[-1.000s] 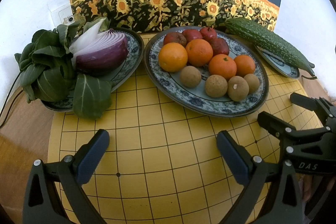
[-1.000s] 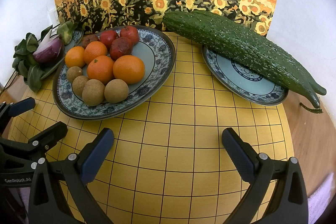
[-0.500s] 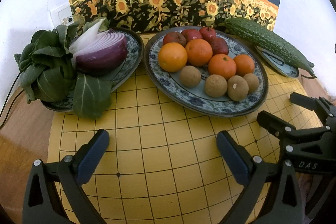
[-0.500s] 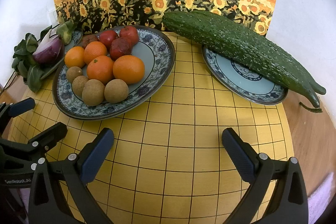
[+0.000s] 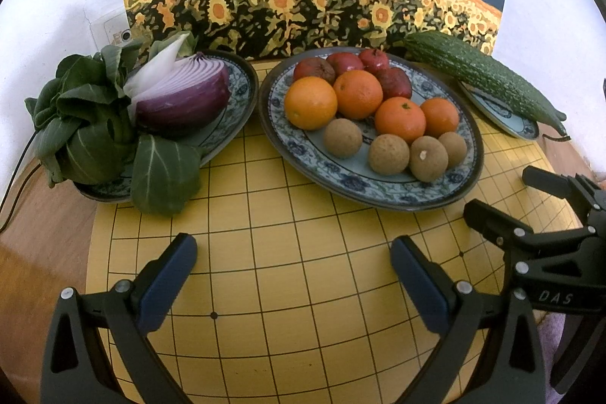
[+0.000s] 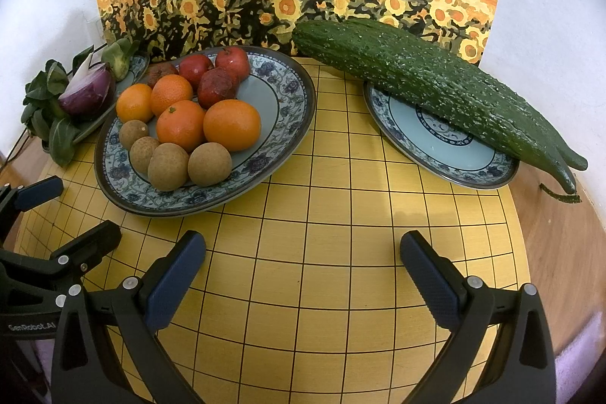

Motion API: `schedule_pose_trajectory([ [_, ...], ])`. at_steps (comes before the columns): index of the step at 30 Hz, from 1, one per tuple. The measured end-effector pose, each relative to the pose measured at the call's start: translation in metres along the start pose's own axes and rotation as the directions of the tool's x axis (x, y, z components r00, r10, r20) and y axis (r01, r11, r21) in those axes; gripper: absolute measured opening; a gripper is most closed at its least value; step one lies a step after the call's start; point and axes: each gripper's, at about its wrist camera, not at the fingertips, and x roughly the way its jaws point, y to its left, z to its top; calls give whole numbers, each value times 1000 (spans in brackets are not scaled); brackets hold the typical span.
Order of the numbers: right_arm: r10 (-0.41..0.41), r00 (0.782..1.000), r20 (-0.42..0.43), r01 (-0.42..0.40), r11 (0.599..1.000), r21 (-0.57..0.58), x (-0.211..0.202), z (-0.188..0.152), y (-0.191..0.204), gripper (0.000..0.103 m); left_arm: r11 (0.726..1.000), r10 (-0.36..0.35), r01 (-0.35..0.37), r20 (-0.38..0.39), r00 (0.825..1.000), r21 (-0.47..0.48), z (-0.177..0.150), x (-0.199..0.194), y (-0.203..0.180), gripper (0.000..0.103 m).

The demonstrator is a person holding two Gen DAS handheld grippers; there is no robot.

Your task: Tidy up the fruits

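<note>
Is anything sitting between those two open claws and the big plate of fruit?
Nothing visible does. Only bare yellow grid board lies between the left gripper, the right gripper and the fruit plate. Both are open, holding nothing. The cucumber lies off to the right on its own plate, out of the path.

Fruit plate [image 5: 469, 173], L jaws apart, empty

Bare yellow board [image 6: 303, 252] ahead; fruit plate [image 6: 288, 124], cucumber [image 6: 435, 89] beyond.
</note>
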Motion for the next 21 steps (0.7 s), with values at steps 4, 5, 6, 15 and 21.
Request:
schedule_pose_trajectory([
  [4,0,1000,0,0,1000,0,0,0,0,103,1000,-4,4,0,1000,5,0,0,0,103],
  [5,0,1000,0,0,1000,0,0,0,0,103,1000,-4,4,0,1000,5,0,0,0,103],
  [6,0,1000,0,0,1000,0,0,0,0,103,1000,-4,4,0,1000,4,0,0,1,103],
  [15,0,1000,0,0,1000,-1,0,0,0,103,1000,-3,3,0,1000,2,0,-1,0,103],
  [21,0,1000,0,0,1000,0,0,0,0,103,1000,-3,3,0,1000,2,0,-1,0,103],
])
